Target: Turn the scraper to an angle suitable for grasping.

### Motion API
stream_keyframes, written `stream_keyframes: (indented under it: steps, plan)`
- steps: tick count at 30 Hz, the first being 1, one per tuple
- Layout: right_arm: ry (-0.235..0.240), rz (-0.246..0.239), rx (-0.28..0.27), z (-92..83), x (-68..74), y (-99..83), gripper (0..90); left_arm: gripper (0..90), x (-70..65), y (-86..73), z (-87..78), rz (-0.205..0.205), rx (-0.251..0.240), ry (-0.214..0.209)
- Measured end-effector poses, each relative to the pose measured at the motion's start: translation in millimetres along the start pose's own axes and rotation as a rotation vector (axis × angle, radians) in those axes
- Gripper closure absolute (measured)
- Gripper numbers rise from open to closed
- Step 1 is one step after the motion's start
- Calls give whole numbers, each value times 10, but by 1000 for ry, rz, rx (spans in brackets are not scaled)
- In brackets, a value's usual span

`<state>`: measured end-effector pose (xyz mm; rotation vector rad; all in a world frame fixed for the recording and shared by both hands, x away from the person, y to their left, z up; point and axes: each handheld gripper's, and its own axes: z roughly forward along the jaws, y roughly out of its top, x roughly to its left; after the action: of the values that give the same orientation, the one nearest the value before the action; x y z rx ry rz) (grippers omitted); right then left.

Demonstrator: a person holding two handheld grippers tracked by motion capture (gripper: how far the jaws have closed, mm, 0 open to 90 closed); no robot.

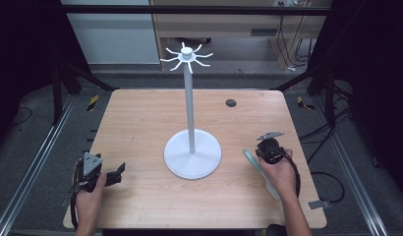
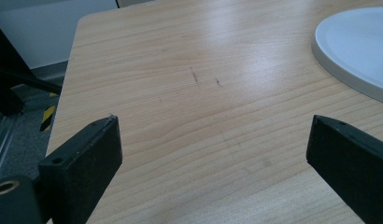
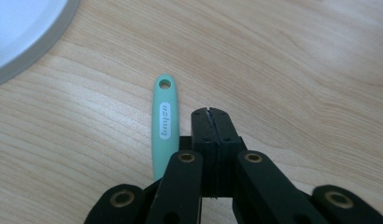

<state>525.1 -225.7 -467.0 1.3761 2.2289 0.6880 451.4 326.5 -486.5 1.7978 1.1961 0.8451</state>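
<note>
A white stand [image 1: 190,108] rises from a round base [image 1: 204,160] at the table's middle, with a ring of curved hooks [image 1: 187,56] at its top. A mint-green utensil handle [image 3: 164,116] with a hole at its end lies flat on the wood, right of the base. My right gripper [image 3: 210,112] is shut and holds nothing. Its jaws press together just beside the handle, which runs under the gripper's body. In the high view that gripper [image 1: 266,147] hovers over the green utensil [image 1: 253,162]. My left gripper [image 2: 213,140] stands wide open over bare wood near the front left [image 1: 117,174].
A dark round hole [image 1: 231,103] sits in the tabletop [image 1: 140,118] at the back right. The stand's base edge shows in the left gripper view [image 2: 358,46] and the right gripper view [image 3: 21,28]. Black frame posts and floor cables [image 1: 332,177] flank the table.
</note>
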Motion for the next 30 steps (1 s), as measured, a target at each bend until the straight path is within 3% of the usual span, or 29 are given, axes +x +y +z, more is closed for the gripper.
stream_keyframes:
  steps: [5, 18, 22, 30]
  plan:
    - [21, 0, 29, 114, 0, 14, 900, 32, 12, -2, -4, -6, -4, 2]
    - [48, 11, 37, 216, 28, -4, 900, 33, 7, -3, -15, 0, -3, 8]
    - [91, 31, 26, 218, 21, -18, 900, 33, 5, -2, -16, 2, -2, 9]
    - [167, -41, 52, 166, 236, -10, 900, 34, 3, -2, -17, 8, -1, 11]
